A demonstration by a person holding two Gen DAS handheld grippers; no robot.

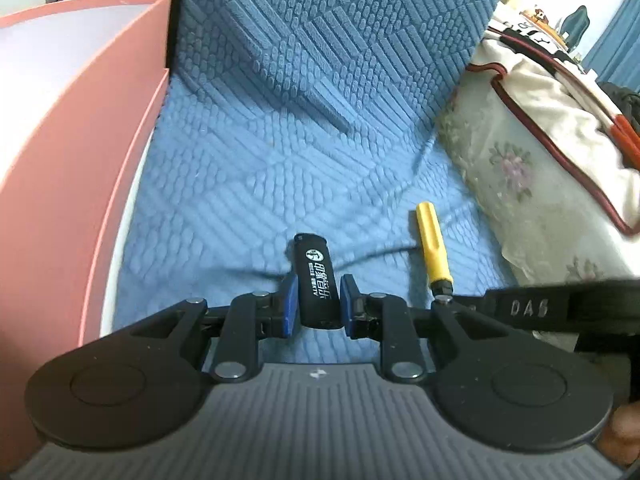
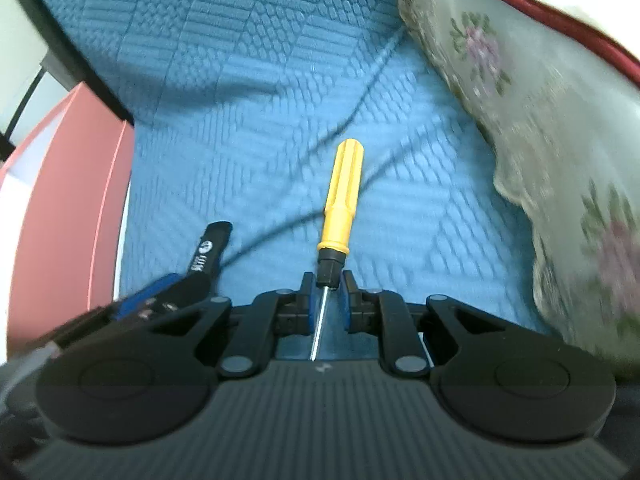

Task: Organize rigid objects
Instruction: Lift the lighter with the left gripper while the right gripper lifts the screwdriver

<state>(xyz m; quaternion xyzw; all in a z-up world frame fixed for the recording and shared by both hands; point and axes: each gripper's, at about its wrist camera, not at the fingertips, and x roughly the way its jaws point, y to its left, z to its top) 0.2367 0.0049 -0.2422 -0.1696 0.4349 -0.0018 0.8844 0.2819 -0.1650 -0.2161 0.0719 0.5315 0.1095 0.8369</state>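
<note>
Over a blue quilted cover (image 1: 248,184), both hand-held grippers hang close together, each carrying one thing.

Left gripper (image 1: 319,300): its blue pads (image 1: 291,304) are drawn in narrow and clamp a black lighter (image 1: 316,280) by its lower half. The lighter stands along the line of the fingers, its cap end pointing away from the camera, white printed lettering facing up. In the right wrist view the same lighter (image 2: 208,250) shows at the left, poking out of the left gripper's blurred blue fingers.

Right gripper (image 2: 326,296): its jaws are all but closed and pinch a screwdriver (image 2: 340,196) at the black collar just below the yellow handle. The handle points away from the camera over the cover, and the thin metal shaft (image 2: 320,328) runs back between the fingers toward the gripper's body. From the left wrist view the yellow handle (image 1: 432,244) shows just to the right of the lighter, with the right gripper's black arm crossing the frame below it.

At the left edge stands a pink box (image 1: 60,152) with a white inner side, touching the cover's left border. To the right lies a cream floral fabric (image 1: 520,168) with a dark red piped edge. The far part of the blue cover rises up as a backrest. The right wrist view is somewhat blurred.
</note>
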